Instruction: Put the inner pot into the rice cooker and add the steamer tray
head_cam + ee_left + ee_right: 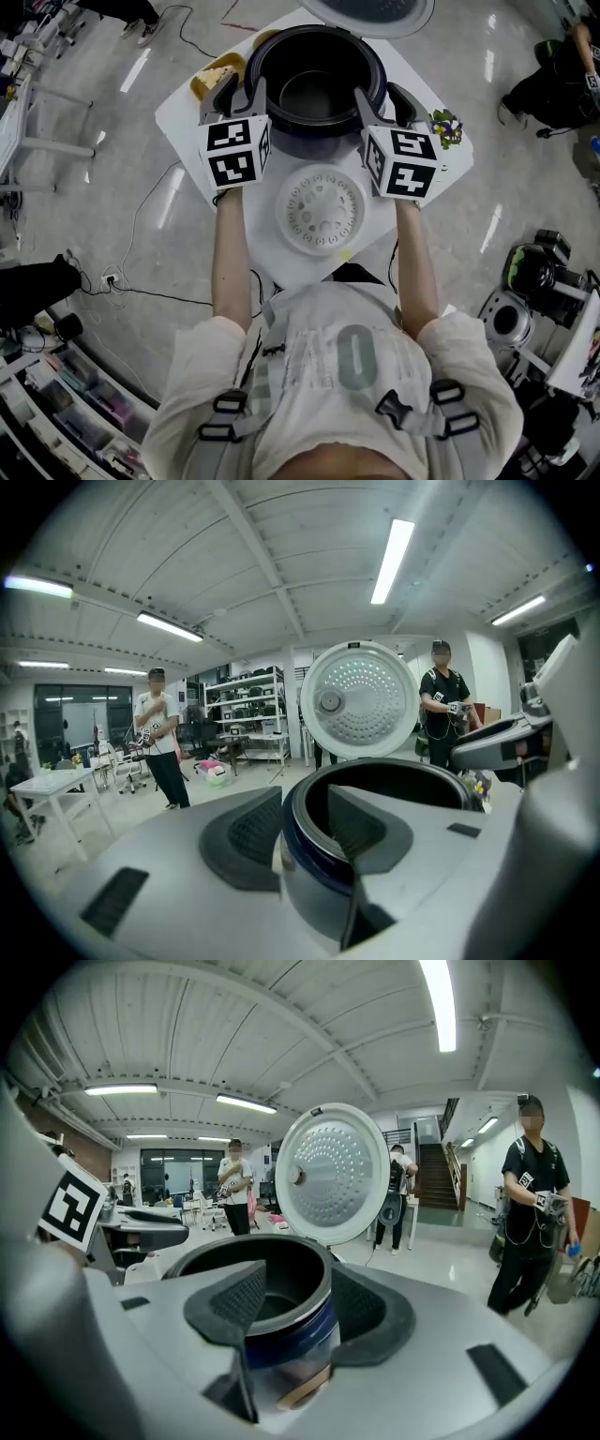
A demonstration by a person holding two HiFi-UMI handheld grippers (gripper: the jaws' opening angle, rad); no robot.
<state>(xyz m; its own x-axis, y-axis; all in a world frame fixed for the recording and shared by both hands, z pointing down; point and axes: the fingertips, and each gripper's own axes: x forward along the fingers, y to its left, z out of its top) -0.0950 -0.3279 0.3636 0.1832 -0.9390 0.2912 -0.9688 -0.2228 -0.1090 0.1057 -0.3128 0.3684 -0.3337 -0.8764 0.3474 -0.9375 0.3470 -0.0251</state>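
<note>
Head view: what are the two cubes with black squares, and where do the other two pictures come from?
No robot arm here: a person wears the head camera and looks down at their own arms. The cubes are parts of the left hand-held gripper and the right hand-held gripper. The other two pictures come from cameras riding on these, looking along the jaws. Both clamp the pot by its rim, one jaw inside, one outside. The open lid stands behind it. On the table the white tray lies nearer the person, untouched; flowers sit at the right.

The steamer tray (322, 208) lies on the table (183, 117) before the inner pot (314, 84).
</note>
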